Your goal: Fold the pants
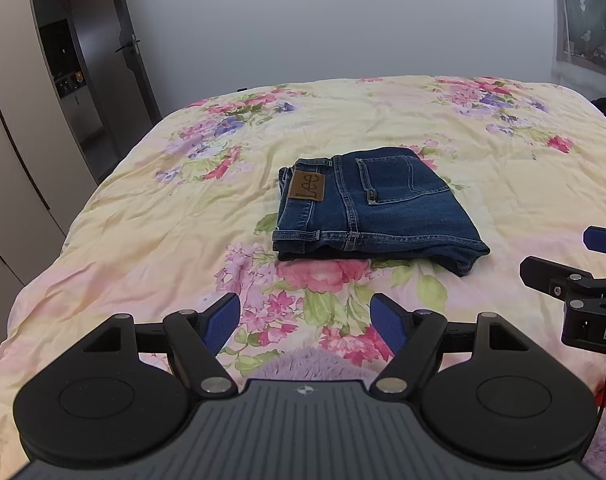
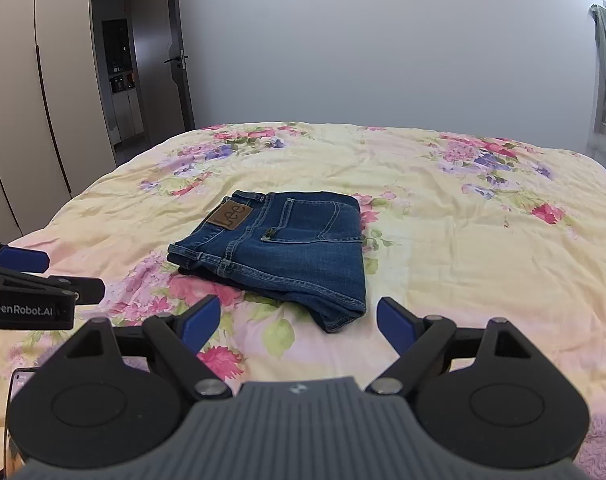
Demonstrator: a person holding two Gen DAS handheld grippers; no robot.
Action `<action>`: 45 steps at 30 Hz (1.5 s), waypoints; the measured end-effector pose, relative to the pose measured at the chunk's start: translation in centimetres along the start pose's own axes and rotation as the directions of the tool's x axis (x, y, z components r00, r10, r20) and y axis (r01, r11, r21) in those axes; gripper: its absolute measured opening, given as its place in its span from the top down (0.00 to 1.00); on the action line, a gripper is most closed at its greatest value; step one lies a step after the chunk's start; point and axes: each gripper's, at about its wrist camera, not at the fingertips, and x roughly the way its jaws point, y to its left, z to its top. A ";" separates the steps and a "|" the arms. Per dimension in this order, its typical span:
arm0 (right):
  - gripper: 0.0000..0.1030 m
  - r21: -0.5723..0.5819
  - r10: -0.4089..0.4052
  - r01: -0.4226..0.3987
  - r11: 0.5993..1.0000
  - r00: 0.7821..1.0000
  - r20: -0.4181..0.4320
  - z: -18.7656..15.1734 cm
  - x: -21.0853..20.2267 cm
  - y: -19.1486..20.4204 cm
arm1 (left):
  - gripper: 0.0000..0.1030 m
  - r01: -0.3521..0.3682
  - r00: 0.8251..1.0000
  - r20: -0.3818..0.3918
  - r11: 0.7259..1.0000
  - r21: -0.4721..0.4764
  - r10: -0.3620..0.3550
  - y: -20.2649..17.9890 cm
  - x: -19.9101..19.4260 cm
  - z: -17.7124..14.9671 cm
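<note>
The left tongs stand wide apart with nothing between their blue pads, held above the near part of the bed, which is covered by a pale yellow quilt printed with pink and purple flowers. Ahead of them and a little to their right lie the pants, dark blue jeans folded into a compact, roughly square bundle that rests flat on the quilt, the brown leather label and a back pocket facing up. The right tongs are likewise spread wide and grip nothing; from their own camera the pants lie just ahead, the nearest corner of the bundle reaching toward the gap between the two blue pads without touching them. Each pair of tongs shows at the edge of the other's view: the right tongs at the right border of the left camera, the left tongs at the left border of the right camera, both near the pants but apart from them. A bit of fuzzy lilac fabric shows just behind the left tongs. Beyond the bed stands a plain grey wall, with an open door and tall wardrobe panels off to the left.
</note>
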 end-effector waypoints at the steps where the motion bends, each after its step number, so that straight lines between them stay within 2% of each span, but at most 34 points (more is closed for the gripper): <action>1: 0.21 -0.001 0.001 -0.001 1.000 1.000 0.000 0.0 0.0 0.0 | 0.16 0.000 1.000 -0.001 1.000 0.001 0.000 0.0 0.0 0.0; 45: 0.21 -0.013 0.007 -0.007 1.000 1.000 -0.014 -0.2 0.0 0.1 | 0.16 -0.002 1.000 -0.015 1.000 0.006 0.002 0.2 0.1 0.0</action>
